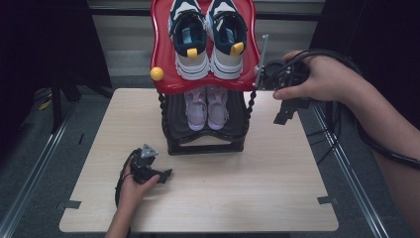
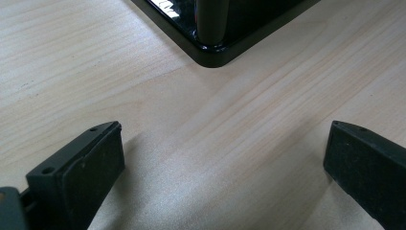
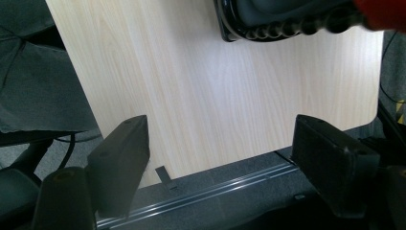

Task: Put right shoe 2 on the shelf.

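Note:
A two-tier shoe rack stands at the back of the wooden table [image 1: 247, 188]. Its red top shelf [image 1: 162, 49] carries a pair of navy and white sneakers [image 1: 208, 37]. On the black lower shelf [image 1: 173, 141] sits a small pink and white pair [image 1: 206, 106]. My left gripper [image 1: 166, 175] rests low on the table in front of the rack's left corner, open, with bare wood between its pads [image 2: 222, 139]. My right gripper [image 1: 285, 113] hangs in the air beside the red shelf's right edge, pointing down, open and holding nothing [image 3: 220, 129].
A yellow ball knob [image 1: 157, 74] sticks out at the red shelf's left corner. The rack's black base corner [image 2: 215, 52] lies just ahead of the left jaws. Metal rails [image 1: 346, 163] run along both table sides. Cables trail from the right hand.

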A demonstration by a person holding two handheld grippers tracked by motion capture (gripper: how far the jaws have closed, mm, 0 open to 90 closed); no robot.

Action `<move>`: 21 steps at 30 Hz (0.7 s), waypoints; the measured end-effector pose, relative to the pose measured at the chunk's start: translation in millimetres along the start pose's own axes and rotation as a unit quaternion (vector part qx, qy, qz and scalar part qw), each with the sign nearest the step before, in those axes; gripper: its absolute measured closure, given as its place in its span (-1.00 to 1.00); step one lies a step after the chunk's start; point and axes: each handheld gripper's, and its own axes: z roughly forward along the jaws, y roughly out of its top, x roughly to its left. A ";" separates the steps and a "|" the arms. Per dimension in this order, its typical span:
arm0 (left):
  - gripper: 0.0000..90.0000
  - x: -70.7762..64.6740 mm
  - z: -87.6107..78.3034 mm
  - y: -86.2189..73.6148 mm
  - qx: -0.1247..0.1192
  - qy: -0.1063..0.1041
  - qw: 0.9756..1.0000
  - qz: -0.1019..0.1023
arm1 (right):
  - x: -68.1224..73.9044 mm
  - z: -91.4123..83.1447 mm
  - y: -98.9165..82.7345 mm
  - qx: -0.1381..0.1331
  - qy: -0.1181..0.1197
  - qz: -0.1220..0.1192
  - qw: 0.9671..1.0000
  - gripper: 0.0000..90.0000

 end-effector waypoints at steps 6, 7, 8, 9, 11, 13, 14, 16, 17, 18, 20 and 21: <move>-1.00 0.1 -0.3 0.1 0.002 -0.001 1.000 0.000 | 4.4 13.1 -9.5 -0.002 0.002 0.002 1.000 -0.55; -1.00 0.1 -0.3 0.1 0.002 -0.001 1.000 0.000 | 5.6 15.0 -11.2 -0.004 0.005 0.007 1.000 -0.55; -1.00 0.1 -0.3 0.1 0.002 -0.001 1.000 0.000 | 6.2 17.0 -12.5 -0.004 0.003 0.006 1.000 -0.55; -1.00 0.1 -0.3 0.2 0.002 -0.002 1.000 0.000 | 7.3 19.6 -13.9 -0.007 0.005 0.006 1.000 -0.55; -1.00 0.1 -0.3 0.2 0.002 -0.003 1.000 0.000 | 9.6 25.3 -16.4 -0.007 0.006 0.007 1.000 -0.55; -1.00 0.2 -0.3 0.2 0.002 -0.003 1.000 0.000 | 11.0 30.1 -18.2 -0.008 0.009 0.008 1.000 -0.55; -1.00 0.0 -0.3 0.1 0.002 -0.003 1.000 -0.002 | 11.7 33.0 -19.1 -0.007 0.009 0.007 1.000 -0.55; -1.00 0.2 -0.4 0.2 0.002 -0.003 1.000 0.000 | 13.1 38.7 -20.8 -0.008 0.012 0.007 1.000 -0.55; -1.00 0.2 -0.4 0.2 0.003 -0.003 1.000 0.000 | 14.5 41.5 -21.7 -0.008 0.016 0.015 1.000 -0.55; -1.00 0.2 -0.4 0.2 0.003 -0.003 1.000 0.000 | 14.5 45.3 -22.6 -0.014 0.015 0.010 1.000 -0.55; -1.00 -0.4 0.1 0.1 -0.001 -0.003 1.000 -0.005 | 15.2 51.1 -24.3 -0.012 0.018 0.011 1.000 -0.55; -1.00 -0.4 0.1 0.1 -0.001 -0.003 1.000 -0.005 | 15.6 54.3 -25.3 -0.015 0.018 0.012 1.000 -0.55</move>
